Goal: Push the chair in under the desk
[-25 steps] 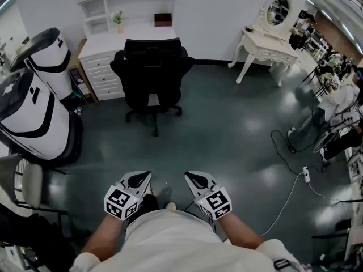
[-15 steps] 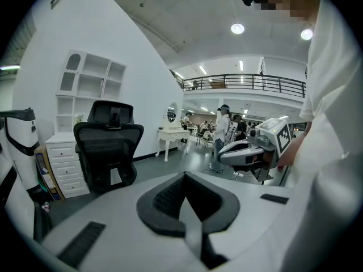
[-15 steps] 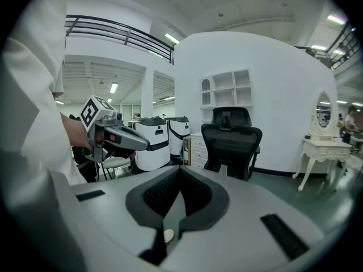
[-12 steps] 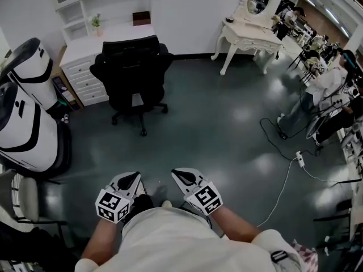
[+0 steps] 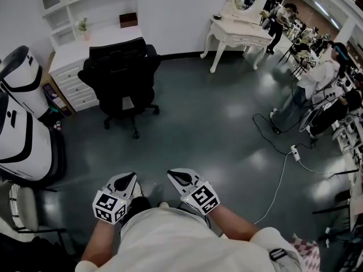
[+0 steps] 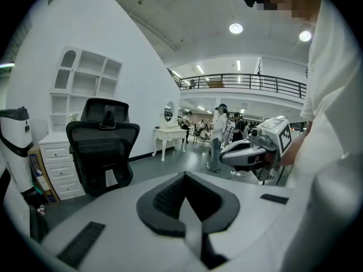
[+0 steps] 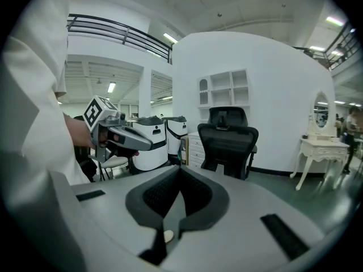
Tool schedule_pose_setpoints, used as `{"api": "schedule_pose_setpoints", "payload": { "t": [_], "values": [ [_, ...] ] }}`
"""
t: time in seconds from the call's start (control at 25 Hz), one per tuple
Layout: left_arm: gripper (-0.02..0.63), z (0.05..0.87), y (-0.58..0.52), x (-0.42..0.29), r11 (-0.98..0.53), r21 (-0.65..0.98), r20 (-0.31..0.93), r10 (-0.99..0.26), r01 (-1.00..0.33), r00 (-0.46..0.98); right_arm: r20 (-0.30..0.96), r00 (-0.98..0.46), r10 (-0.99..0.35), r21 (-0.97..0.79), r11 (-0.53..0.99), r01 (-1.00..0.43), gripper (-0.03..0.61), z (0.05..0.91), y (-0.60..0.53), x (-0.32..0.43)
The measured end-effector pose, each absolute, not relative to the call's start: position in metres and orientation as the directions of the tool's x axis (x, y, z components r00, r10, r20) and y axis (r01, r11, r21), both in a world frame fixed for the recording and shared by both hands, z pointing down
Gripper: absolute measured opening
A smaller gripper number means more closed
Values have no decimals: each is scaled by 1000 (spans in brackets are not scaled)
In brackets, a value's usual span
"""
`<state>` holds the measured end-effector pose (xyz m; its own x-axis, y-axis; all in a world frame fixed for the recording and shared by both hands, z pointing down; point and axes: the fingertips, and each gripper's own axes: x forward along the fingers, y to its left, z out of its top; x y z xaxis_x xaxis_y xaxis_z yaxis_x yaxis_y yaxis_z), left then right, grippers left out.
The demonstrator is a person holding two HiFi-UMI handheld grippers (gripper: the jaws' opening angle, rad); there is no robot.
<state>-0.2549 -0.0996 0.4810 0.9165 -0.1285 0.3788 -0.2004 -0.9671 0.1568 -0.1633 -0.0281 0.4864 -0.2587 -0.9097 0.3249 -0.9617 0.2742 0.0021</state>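
Observation:
The black office chair (image 5: pixel 120 75) stands on the grey floor in front of the white desk (image 5: pixel 93 40), its back towards me and its seat out from under the desktop. The chair also shows in the left gripper view (image 6: pixel 103 146) and in the right gripper view (image 7: pixel 228 140). My left gripper (image 5: pixel 132 177) and right gripper (image 5: pixel 171 174) are held close to my body, far from the chair. Both are shut with nothing between their jaws, as the left gripper (image 6: pixel 184 175) and right gripper (image 7: pixel 180 169) show close up.
White drawers (image 5: pixel 71 84) sit under the desk's left side. Large white-and-black bags (image 5: pixel 22 129) stand at the left. A white dressing table with an oval mirror (image 5: pixel 241 24) is at the back right. A cable and power strip (image 5: pixel 292 151) lie on the floor, with people (image 5: pixel 317 78) at the right.
The head view has swung, so the chair and desk now sit further left in the picture. Both grippers stay shut near my body.

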Motion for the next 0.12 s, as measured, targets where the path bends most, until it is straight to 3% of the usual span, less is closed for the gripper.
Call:
{"api": "schedule_pose_setpoints", "payload": {
  "t": [0.12],
  "values": [
    [-3, 482, -101, -250, -968, 157, 379, -124, -195, 917, 325, -259, -910, 1, 274, -962, 3, 488, -31, -159]
  ]
}}
